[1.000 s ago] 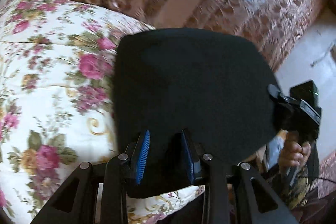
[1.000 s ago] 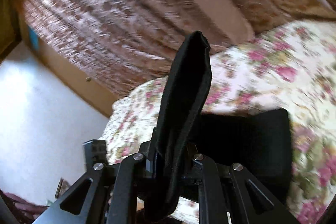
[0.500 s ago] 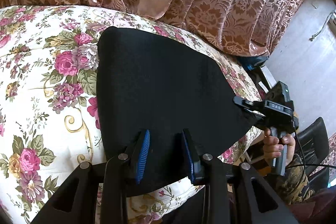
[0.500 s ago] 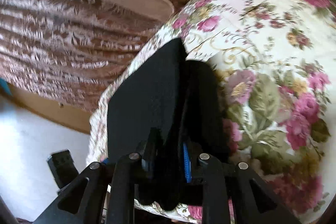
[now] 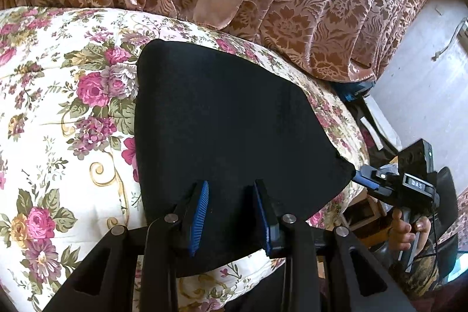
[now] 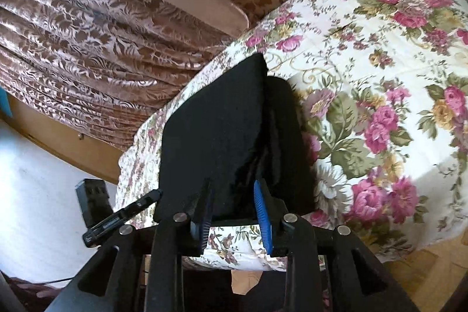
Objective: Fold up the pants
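Black pants [image 5: 228,113] lie folded in a flat packet on the floral bedspread [image 5: 58,136], near its corner. My left gripper [image 5: 231,183] sits over the packet's near edge, its blue pads [image 5: 200,212] apart and dark cloth between them without being pinched. My right gripper [image 6: 233,182] is at the other near corner of the pants [image 6: 216,130]. Its jaws are opening, with cloth lying loose between the pads. Each gripper shows in the other's view: the right gripper [image 5: 358,174] at the packet's right corner, the left gripper [image 6: 156,193] at its left corner.
A brown patterned curtain [image 5: 321,5] hangs behind the bed. The bedspread [image 6: 380,48] rounds off steeply past the pants towards the pale floor [image 5: 424,95]. A person's hand [image 5: 403,230] holds the right gripper's handle beside a dark chair [image 5: 447,195].
The right gripper swung down from holding the pants upright and laid them flat on the bed, and its jaws have widened. The left gripper shifted slightly, then stayed still.
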Motion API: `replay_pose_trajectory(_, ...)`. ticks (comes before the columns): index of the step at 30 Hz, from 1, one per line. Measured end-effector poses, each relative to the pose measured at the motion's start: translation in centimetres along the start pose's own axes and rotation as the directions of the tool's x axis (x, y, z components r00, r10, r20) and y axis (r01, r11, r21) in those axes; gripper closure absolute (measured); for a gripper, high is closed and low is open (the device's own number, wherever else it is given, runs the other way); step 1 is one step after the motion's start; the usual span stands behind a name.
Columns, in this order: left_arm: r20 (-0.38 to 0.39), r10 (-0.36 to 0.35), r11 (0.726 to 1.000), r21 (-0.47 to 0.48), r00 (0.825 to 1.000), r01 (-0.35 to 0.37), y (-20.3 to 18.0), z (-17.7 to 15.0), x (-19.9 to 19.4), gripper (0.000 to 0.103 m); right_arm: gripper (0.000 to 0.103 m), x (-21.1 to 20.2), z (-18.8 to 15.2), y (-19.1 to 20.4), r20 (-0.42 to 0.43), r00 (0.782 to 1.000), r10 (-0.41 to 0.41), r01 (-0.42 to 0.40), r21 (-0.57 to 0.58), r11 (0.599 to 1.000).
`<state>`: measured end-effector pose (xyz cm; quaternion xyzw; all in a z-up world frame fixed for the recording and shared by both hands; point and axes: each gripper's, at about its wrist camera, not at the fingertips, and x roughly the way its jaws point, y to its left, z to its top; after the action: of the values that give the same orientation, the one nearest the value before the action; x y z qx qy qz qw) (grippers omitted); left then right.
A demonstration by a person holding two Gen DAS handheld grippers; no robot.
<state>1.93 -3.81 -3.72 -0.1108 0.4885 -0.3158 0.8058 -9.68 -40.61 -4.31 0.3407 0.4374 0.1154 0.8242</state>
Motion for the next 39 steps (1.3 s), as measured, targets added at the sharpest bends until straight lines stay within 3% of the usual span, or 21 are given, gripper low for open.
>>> replay_pose_trajectory(2,0.005,0.026,0.999,0.027,1.000,-0.026,-0.5,-0.1,-0.1,0.072,0.091,1.5,0.1,0.0,-0.026,0.999,-0.047,0.047,-0.002,0.999)
replay_pose_trajectory(3,0.006,0.038,0.999,0.038,0.999,-0.038,-0.7,-0.1,0.0,0.072,0.094,1.9,0.1,0.2,-0.034,0.997,-0.064,0.063,-0.017,0.998)
replay_pose_trajectory(10,0.003,0.112,0.987,0.117,0.994,-0.112,-2.3,-0.6,0.5,0.071,0.097,2.5,-0.5,1.7,-0.033,0.968,-0.248,0.239,-0.167,0.957)
replay_pose_trajectory(13,0.000,0.149,0.980,0.136,0.989,-0.148,-3.0,-1.1,1.3,0.071,0.097,4.4,-1.5,1.2,-0.045,0.932,-0.359,0.340,-0.235,0.911)
replay_pose_trajectory(18,0.032,0.232,0.954,0.189,0.972,-0.233,-4.5,-1.4,1.5,0.071,0.096,4.1,-1.4,0.4,-0.047,0.941,-0.335,0.318,-0.211,0.924)
replay_pose_trajectory(26,0.063,0.261,0.941,0.207,0.963,-0.269,-5.1,-0.9,0.5,0.070,0.088,2.5,-0.1,1.9,-0.030,0.959,-0.281,0.271,-0.188,0.944)
replay_pose_trajectory(31,0.091,0.266,0.936,0.215,0.960,-0.280,-5.3,-0.4,-0.5,0.065,0.056,2.0,1.9,3.2,0.025,0.967,-0.252,0.252,-0.188,0.949)
replay_pose_trajectory(39,0.109,0.303,0.924,0.211,0.947,-0.320,-4.5,0.3,-1.1,0.063,0.056,5.6,6.1,3.5,0.034,0.973,-0.227,0.229,-0.121,0.966)
